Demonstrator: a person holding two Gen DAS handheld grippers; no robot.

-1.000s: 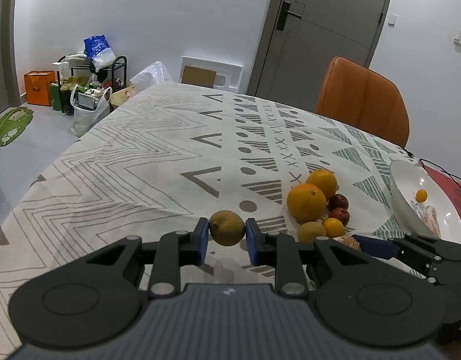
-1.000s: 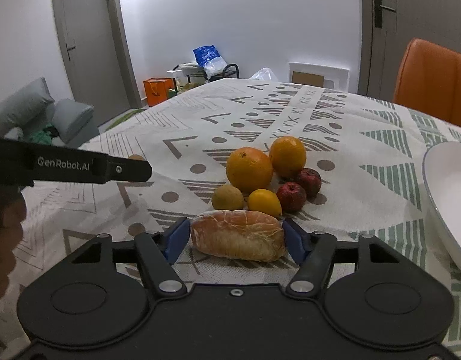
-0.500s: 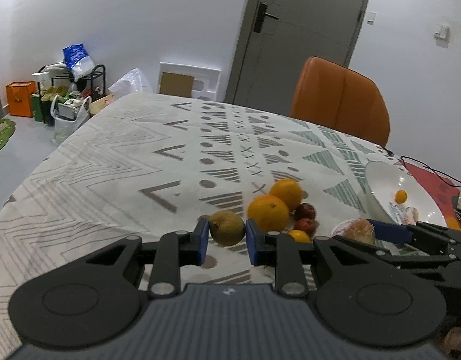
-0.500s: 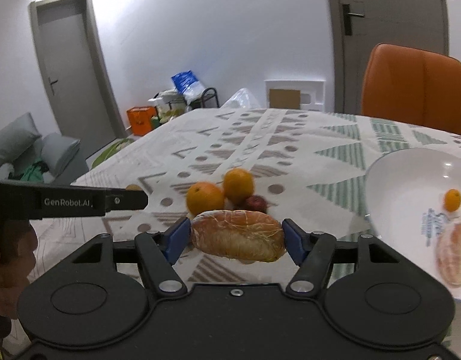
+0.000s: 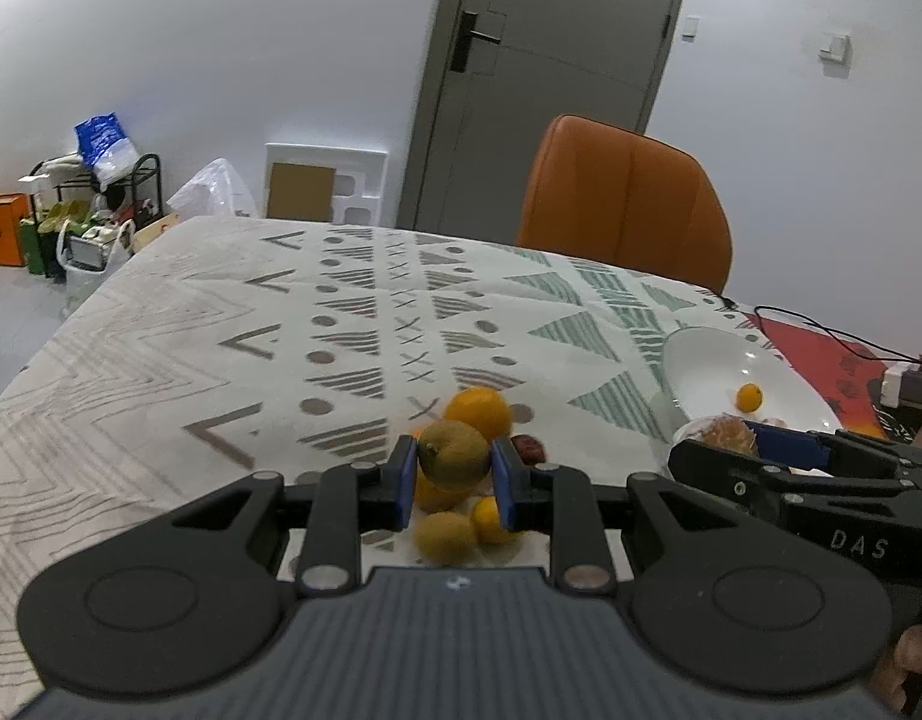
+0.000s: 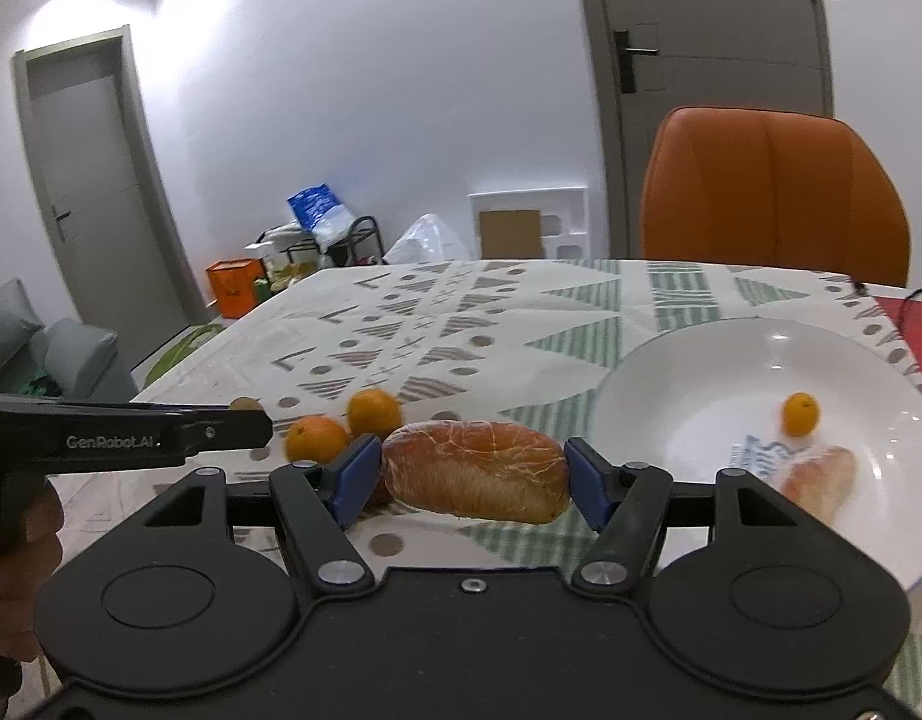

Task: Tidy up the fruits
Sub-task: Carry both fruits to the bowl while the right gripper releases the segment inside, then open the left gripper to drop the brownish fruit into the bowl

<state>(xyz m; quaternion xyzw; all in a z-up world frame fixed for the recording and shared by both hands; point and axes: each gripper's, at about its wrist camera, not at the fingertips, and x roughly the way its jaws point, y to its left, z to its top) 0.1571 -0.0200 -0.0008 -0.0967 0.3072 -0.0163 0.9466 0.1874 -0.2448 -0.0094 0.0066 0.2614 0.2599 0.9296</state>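
Plain white walls [image 5: 251,60] and a grey panelled door [image 5: 551,90] stand beyond the jaws. An orange padded chair [image 5: 629,210] sits behind the patterned tabletop [image 5: 221,312].

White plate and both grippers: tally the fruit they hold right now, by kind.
Peeled citrus segments: 2, one in the right gripper, one on the white plate
Small orange fruit: 1, on the plate
Brownish-green fruit: 1, in the left gripper
Total: 4
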